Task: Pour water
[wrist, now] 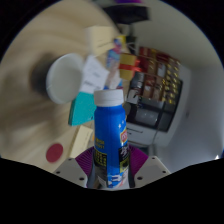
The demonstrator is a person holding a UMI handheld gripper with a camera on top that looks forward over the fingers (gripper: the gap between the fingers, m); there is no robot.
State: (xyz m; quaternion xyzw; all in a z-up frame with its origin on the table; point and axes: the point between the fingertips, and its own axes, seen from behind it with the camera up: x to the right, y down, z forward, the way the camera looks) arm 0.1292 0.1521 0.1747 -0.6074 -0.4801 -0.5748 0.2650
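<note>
Bottle [108, 135] of blue plastic, white screw cap on top and a printed label down its front, stands upright between the two fingers of the claw [110, 172], close before the camera. The pink pads [142, 160] sit at either side of its lower body, but whether they press on it or leave a gap cannot be told from this view. Beyond the bottle a round white container [66, 74] with a smooth rim lies on the pale wooden desk [30, 120], and it looks the likely vessel for the water. Around it lie a yellow sponge-like block [98, 40], some small cards or packets [95, 72] and a dark red disc [55, 152] on the wood. Further off, beyond the desk, stands a shelf [158, 75] of packaged goods.

The cap appears to be on, so tipping now would pour nothing. The bottle's wall is smooth and rounded, and a thin plastic body may give under pressure; held low, it could swing or slip as it tilts. The white container sits among clutter, so a careless approach could knock the cards, and a fast tilt could send water over its rim onto the wood
</note>
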